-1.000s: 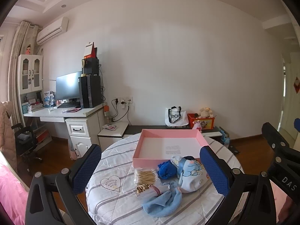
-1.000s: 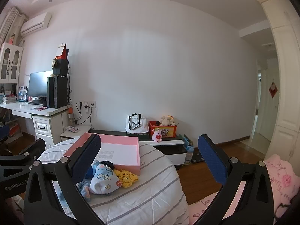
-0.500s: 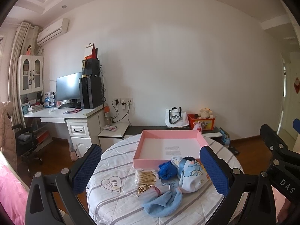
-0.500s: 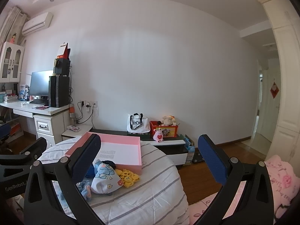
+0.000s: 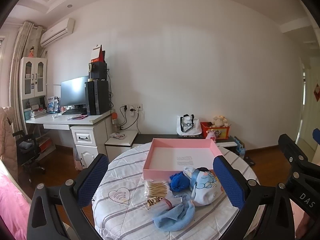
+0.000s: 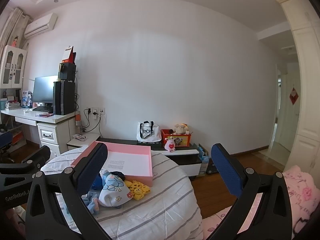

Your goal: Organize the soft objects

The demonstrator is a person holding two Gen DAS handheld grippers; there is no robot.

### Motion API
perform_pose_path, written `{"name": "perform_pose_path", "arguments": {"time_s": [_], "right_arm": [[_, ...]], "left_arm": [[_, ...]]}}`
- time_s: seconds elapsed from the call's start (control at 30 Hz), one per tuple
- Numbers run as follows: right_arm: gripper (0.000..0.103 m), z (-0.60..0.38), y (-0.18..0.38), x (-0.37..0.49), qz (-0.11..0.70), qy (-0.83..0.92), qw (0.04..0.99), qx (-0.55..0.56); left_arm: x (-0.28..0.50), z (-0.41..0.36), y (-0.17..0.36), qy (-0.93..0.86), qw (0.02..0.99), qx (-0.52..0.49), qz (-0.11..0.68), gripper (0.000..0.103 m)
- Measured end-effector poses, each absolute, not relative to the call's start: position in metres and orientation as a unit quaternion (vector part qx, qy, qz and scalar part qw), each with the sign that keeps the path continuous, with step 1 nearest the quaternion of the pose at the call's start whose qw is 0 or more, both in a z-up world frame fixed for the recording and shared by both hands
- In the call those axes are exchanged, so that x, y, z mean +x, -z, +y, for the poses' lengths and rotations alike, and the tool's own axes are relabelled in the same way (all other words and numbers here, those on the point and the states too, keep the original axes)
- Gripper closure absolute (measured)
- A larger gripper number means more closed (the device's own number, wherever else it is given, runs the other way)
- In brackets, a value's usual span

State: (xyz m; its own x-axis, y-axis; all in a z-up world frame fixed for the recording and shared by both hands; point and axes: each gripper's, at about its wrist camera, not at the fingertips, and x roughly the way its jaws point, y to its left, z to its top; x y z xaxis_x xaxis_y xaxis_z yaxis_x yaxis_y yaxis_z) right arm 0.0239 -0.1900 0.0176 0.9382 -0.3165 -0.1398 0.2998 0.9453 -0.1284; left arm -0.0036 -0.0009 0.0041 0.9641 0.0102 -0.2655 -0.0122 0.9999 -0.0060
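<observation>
Both tools held above the near edge of the round surface, striped quilted cover on it.

Left tool: jaws spread wide, nothing between the blue pads, clear of the pile below. Right tool: likewise spread wide, empty, aimed over the right half of the surface toward the floor beyond.

Pink box at the far side of the surface, open-topped, only a printed white sheet visible inside. Soft pile just in front of its near wall:
- dark blue knit item, touching the box front
- white cartoon-print cloth bundle, right of it, bunched up
- light blue fleece cloth, nearest the camera, partly under a clear pouch
- yellow smiley-pattern knit piece, against the box's near right corner, seen from right wrist only
- bag of cotton swabs, left of the blue knit item, flat

Heart emblem on the cover, left of the pile, bare.

Nothing soft visible in the box.
</observation>
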Motion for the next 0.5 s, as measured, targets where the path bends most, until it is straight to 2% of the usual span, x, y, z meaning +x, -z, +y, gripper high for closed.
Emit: {"name": "perform_pose_path", "arguments": {"time_s": [0.5], "right_arm": [[0.000,-0.1905,-0.0188,0.0244,0.082,0.154,0.983,-0.052]], "left_arm": [[-0.0026,-0.0022,-0.0030,-0.008,0.991,-0.003,0.134,0.000]]}}
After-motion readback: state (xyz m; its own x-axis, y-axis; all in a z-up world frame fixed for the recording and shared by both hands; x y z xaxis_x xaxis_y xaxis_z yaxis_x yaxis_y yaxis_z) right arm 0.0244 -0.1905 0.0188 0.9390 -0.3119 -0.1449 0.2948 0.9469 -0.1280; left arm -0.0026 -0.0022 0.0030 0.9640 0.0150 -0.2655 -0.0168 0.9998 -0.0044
